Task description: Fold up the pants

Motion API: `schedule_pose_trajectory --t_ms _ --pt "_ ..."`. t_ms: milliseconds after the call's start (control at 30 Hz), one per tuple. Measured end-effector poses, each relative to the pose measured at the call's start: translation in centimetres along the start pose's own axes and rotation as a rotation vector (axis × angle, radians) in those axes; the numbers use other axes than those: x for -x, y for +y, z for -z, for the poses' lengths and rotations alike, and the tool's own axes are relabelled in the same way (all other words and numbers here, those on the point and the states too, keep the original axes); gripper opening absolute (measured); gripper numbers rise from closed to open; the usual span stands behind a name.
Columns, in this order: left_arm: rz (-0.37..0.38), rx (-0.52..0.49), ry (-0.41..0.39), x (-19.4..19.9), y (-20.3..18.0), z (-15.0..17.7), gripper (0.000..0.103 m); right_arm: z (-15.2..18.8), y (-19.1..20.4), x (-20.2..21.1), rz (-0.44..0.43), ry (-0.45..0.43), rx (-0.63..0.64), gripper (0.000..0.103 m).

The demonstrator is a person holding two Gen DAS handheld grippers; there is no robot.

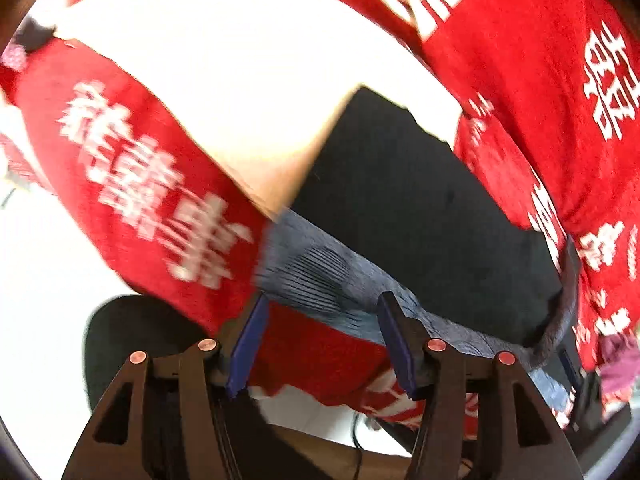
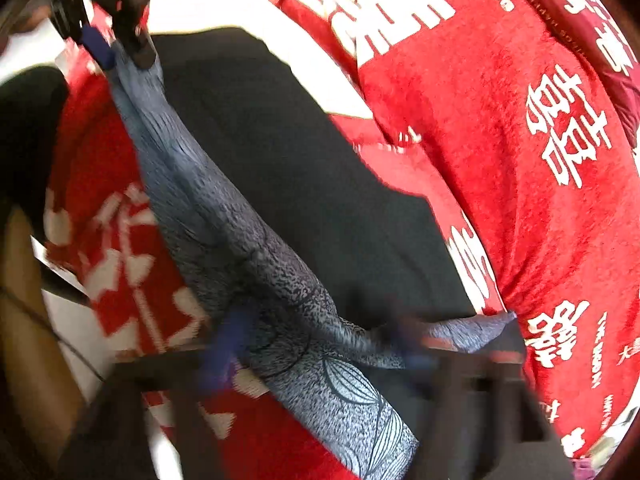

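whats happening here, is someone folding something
A person with a handheld gripper in each hand is handling black pants with a grey patterned waistband. In the right wrist view, the left gripper pinches one end of the waistband. The right gripper is at the other end, too blurred to judge its grip. The waistband stretches between them above a red cloth with white characters. No fold shows yet.

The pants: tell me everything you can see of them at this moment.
The pants are black cloth with a grey-blue patterned waistband, crinkled like elastic and printed with fine curved lines. They hang stretched in the air above a red cloth with white characters. The left gripper pinches one end of the band, seen from the right wrist view; the right gripper is at the other end, its grip too blurred to judge.
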State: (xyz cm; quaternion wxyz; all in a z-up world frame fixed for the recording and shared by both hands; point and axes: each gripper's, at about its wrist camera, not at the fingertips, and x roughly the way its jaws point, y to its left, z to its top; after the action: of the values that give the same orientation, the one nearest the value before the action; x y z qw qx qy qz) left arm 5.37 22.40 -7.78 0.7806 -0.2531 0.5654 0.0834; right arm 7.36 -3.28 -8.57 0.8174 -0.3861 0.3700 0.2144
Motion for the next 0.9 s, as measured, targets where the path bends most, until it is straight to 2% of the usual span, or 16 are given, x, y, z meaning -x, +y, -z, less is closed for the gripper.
schedule_pose_trajectory --t_ms 100,167,267,333,400,433,467,500,533,633,667,700,733,767,833,900 --pt "-0.002 -0.042 -0.062 2.1 -1.2 -0.4 0.058 -0.2 -1.0 2.5 -0.06 -0.062 -0.046 0.085" --pt "0.049 -0.116 -0.085 2.5 -4.3 -0.7 0.058 -0.7 -3.2 3.5 -0.128 -0.104 -0.183 0.085" --pt "0.049 -0.204 -0.068 0.6 -8.4 -0.6 0.058 -1.6 -6.7 2.4 -0.188 -0.107 -0.404 0.085" --pt "0.023 -0.247 -0.006 -2.3 -10.2 0.0 0.058 -1.7 -7.9 0.6 -0.226 -0.079 -0.504 0.085" --pt "-0.014 -0.26 0.096 -5.6 -10.5 1.0 0.058 -1.0 -8.1 -2.1 -0.268 0.02 -0.577 0.085" --pt "-0.03 -0.265 0.111 -6.4 -10.4 1.6 0.058 -0.3 -7.8 -3.2 -0.272 0.083 -0.59 0.085" --pt "-0.05 -0.29 0.092 -6.6 -10.5 2.3 0.058 0.5 -7.5 -4.5 -0.279 0.159 -0.6 0.084" --pt "-0.068 -0.323 0.067 -6.2 -10.7 2.7 0.058 1.4 -7.4 -4.7 -0.3 0.174 -0.611 0.083" --pt "-0.083 -0.348 0.06 -6.0 -10.9 3.0 0.058 1.7 -7.6 -4.2 -0.302 0.149 -0.617 0.083" --pt "-0.087 -0.348 0.074 -6.1 -10.5 3.1 0.061 1.9 -10.6 -1.8 -0.189 0.071 -0.664 0.084" --pt "-0.077 -0.341 0.081 -6.1 -10.4 2.9 0.067 1.8 -12.3 -1.4 -0.114 0.057 -0.685 0.085" --pt "-0.06 -0.33 0.089 -6.2 -10.4 2.7 0.069 1.7 -14.3 -1.4 -0.02 0.057 -0.715 0.086" --pt "-0.058 -0.318 0.09 -6.1 -10.2 2.6 0.069 1.6 -16.4 -2.0 0.07 0.076 -0.759 0.092" --pt "-0.062 -0.315 0.092 -6.2 -10.4 2.8 0.069 1.8 -18.8 -3.0 0.14 0.115 -0.826 0.103" --pt "-0.073 -0.32 0.098 -6.2 -10.4 2.8 0.069 2.5 -22.6 -6.0 0.199 0.215 -0.95 0.103" --pt "-0.076 -0.319 0.105 -6.2 -10.4 2.8 0.069 3.4 -25.8 -10.0 0.201 0.337 -1.036 0.103"
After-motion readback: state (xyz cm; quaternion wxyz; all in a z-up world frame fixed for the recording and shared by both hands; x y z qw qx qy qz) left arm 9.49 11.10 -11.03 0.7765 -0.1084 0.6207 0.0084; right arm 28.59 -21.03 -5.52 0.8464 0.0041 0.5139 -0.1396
